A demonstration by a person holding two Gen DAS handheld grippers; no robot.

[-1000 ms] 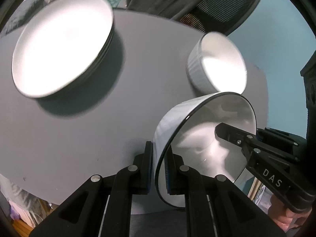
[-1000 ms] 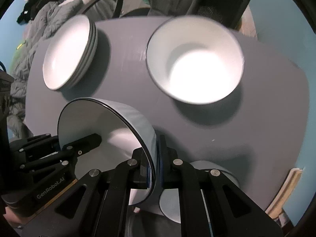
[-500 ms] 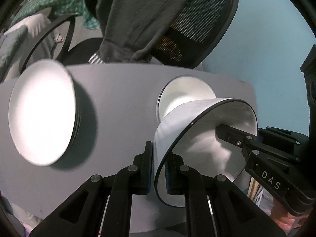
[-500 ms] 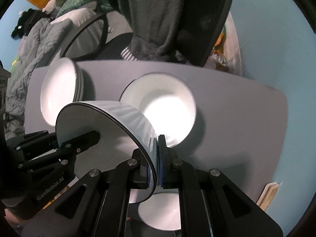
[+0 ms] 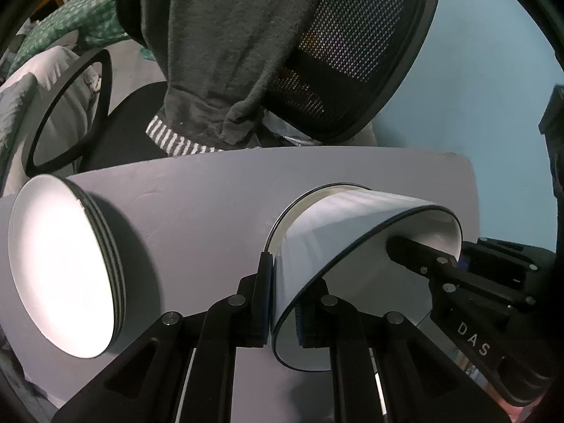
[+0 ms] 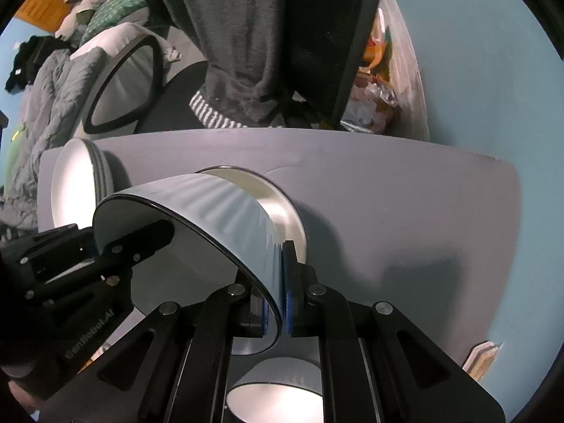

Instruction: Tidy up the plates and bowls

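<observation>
Both grippers, left gripper point(image 5: 283, 303) and right gripper point(image 6: 275, 299), pinch opposite rims of the ribbed bowl point(image 5: 345, 232), centre frame. Thin-rim grips risk slipping. Uneven lowering could knock the second bowl point(image 6: 278, 208) beneath.

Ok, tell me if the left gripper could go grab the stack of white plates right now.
Probably not. The left gripper is shut on the rim of the ribbed white bowl, which the right gripper also holds. The stack of white plates sits unobstructed, but the bowl must go down first.
</observation>
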